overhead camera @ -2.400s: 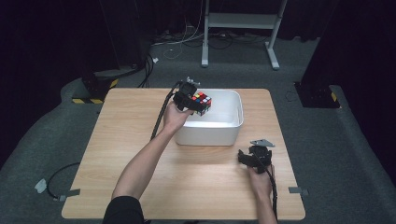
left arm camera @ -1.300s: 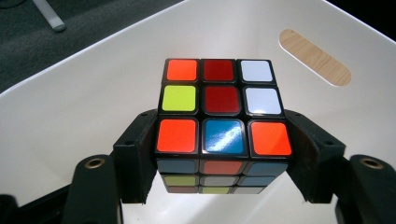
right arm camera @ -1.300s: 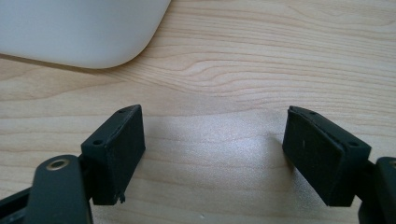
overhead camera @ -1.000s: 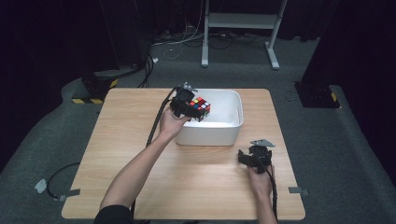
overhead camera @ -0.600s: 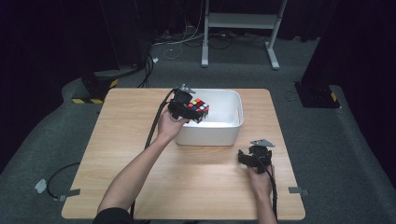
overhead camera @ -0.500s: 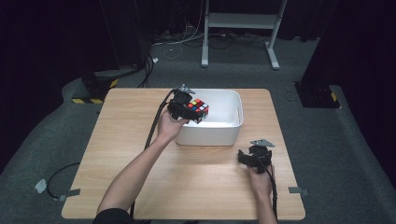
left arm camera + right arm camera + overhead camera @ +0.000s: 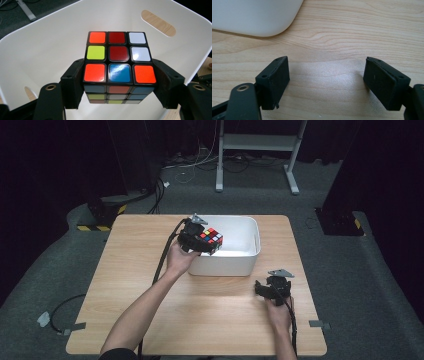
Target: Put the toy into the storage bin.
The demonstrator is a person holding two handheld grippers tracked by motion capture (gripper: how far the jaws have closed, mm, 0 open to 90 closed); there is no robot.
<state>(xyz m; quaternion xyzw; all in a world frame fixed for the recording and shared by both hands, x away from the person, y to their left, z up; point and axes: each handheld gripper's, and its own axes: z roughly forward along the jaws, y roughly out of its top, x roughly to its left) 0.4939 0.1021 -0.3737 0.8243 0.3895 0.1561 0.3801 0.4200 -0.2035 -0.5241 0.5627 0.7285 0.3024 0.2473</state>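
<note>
My left gripper [image 7: 204, 241] is shut on a scrambled puzzle cube [image 7: 211, 238] and holds it above the left part of the white bin [image 7: 250, 241]. In the left gripper view the cube [image 7: 119, 57] sits squeezed between both jaws, its top face showing orange, red, white, yellow and blue stickers, with the bin's inner wall [image 7: 50, 37] behind it. My right gripper [image 7: 264, 289] rests low over the table near the bin's front right corner. In the right gripper view it [image 7: 325, 82] stands open, nothing between its fingers, only bare wood.
The wooden table [image 7: 135, 270] has free room left and in front of the bin. The bin's rounded corner [image 7: 257, 17] lies just ahead of my right gripper. Cables trail from both grippers. Dark floor, a stand base [image 7: 255, 142] and cables surround the table.
My left gripper has drawn the cube a little to the left and up, from over the bin's middle toward its left side. The right gripper has stayed put.
</note>
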